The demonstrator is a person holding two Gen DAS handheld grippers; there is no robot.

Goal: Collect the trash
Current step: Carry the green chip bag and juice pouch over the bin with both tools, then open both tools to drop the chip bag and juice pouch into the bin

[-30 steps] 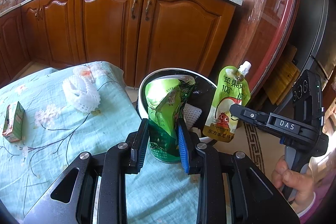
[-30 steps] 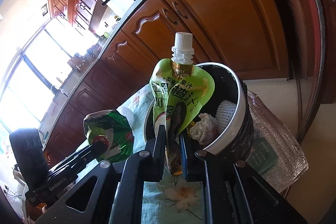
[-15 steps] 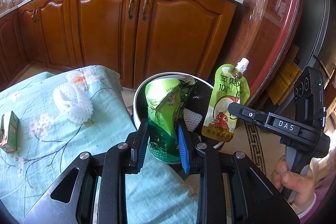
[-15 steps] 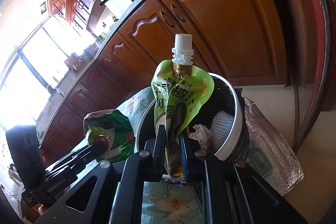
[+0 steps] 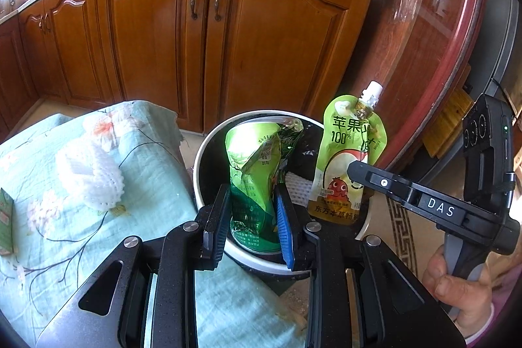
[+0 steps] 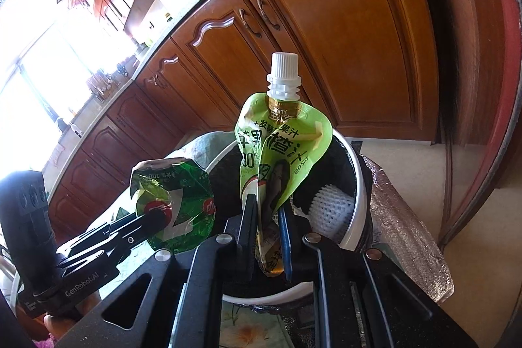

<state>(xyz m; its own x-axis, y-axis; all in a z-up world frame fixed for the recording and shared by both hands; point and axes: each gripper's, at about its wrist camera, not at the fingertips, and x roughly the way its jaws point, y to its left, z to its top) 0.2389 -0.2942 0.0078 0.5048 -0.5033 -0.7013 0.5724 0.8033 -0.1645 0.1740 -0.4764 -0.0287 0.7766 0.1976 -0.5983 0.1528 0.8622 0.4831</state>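
My left gripper [image 5: 251,217] is shut on a crushed green can [image 5: 256,178] and holds it upright over the near rim of a white bin with a black liner [image 5: 208,145]. My right gripper [image 6: 267,234] is shut on a light green juice pouch with a white cap [image 6: 280,139], held upright over the same bin [image 6: 354,217]. The pouch [image 5: 349,162] and right gripper [image 5: 362,170] show at the right in the left wrist view. The can [image 6: 177,207] and left gripper [image 6: 160,217] show at the left in the right wrist view. White foam netting [image 6: 329,207] lies inside the bin.
A table with a pale blue floral cloth [image 5: 65,217] holds a white foam net [image 5: 89,175] and a small green carton [image 5: 6,225] at the left edge. Brown kitchen cabinets [image 5: 202,31] stand behind. A silver foil bag [image 6: 407,237] lies right of the bin.
Both grippers have moved forward over the bin with their loads still held. The bin now sits lower and closer in both views.
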